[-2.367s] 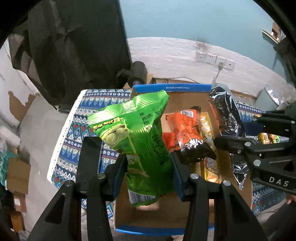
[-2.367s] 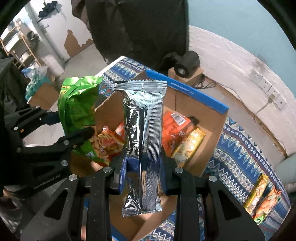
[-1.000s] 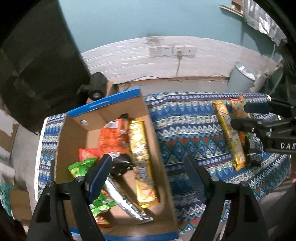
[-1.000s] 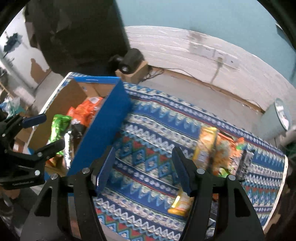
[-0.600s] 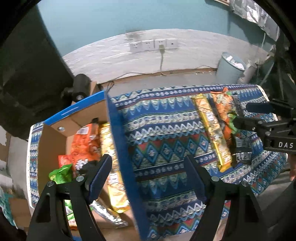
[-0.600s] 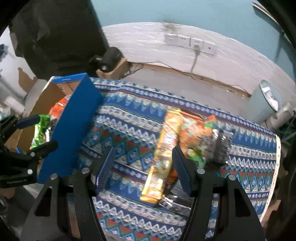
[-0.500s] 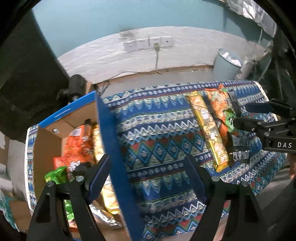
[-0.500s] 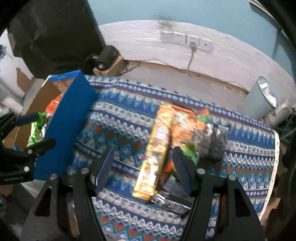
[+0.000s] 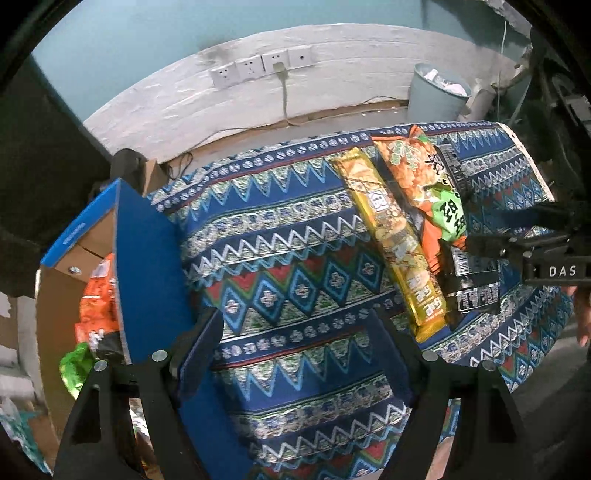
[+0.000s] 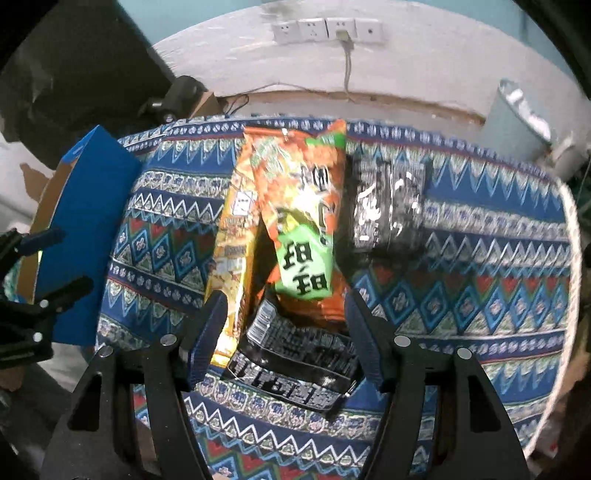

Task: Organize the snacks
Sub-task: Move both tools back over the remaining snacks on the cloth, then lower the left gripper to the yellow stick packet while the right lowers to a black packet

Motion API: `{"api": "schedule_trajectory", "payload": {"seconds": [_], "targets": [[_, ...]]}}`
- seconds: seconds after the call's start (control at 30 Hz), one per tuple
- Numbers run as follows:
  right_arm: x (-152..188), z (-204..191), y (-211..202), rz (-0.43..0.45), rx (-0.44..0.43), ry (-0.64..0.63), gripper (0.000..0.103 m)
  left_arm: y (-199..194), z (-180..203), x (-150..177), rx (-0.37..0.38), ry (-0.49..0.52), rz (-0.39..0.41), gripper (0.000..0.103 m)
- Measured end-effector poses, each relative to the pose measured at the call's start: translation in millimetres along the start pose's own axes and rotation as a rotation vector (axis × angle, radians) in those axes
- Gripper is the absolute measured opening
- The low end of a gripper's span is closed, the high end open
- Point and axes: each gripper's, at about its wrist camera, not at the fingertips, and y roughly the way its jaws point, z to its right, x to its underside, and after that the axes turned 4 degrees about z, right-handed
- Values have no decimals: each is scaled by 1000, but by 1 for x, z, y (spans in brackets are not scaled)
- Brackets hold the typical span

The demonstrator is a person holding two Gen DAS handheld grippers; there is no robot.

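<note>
My left gripper (image 9: 295, 343) is open and empty, hovering over bare patterned cloth beside the blue wall of the cardboard box (image 9: 147, 258). An orange pack (image 9: 99, 291) and a green bag (image 9: 74, 365) lie inside the box. My right gripper (image 10: 284, 314) is open, low over a pile of snacks, with nothing gripped. The pile holds an orange bag with a green label (image 10: 303, 221), a long yellow pack (image 10: 232, 236), a black pack (image 10: 295, 358) under the bag's near end, and a black-and-silver pack (image 10: 388, 203) to the right. In the left wrist view the right gripper (image 9: 517, 236) hangs over the same pile.
The patterned cloth (image 10: 461, 302) covers a table whose rounded edge (image 10: 569, 295) runs along the right. A pale blue bin (image 10: 517, 114) stands on the floor behind it. A black device on a small carton (image 10: 184, 96) sits behind the box. Wall sockets (image 10: 328, 27) are at the back.
Both grippers let the green bag and the silver pack go in the box. Then they swung right across the cloth and sank. The right one now hangs over the snack pile.
</note>
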Motion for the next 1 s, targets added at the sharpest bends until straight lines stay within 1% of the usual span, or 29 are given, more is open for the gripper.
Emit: {"api": "schedule_trajectory", "payload": {"seconds": [0.07,0.23,0.33,0.53,0.63,0.77,0.87,1.0], "targets": [[4,5,5,-19,-28,17,65,5,2,2,6,-4,-3,81],[12,10,15,-50,-54,25,65,21,8,8,6,10,-37,81],[19,10,21,-90,-42,10,65,26,9,12,-4,19,-55,81],[39,19,29,-189,-22,28,66,25,9,14,19,11,-66,81],[49,19,27,-228,16,5,66,23,11,14,23,14,-62,81],[57,12,19,-219,58,-35,66,23,15,14,34,13,-69,81],[58,10,17,-192,91,-10,66,24,18,15,32,20,-70,81],[55,-9,20,-160,105,-48,66,24,20,17,28,33,-72,81]]}}
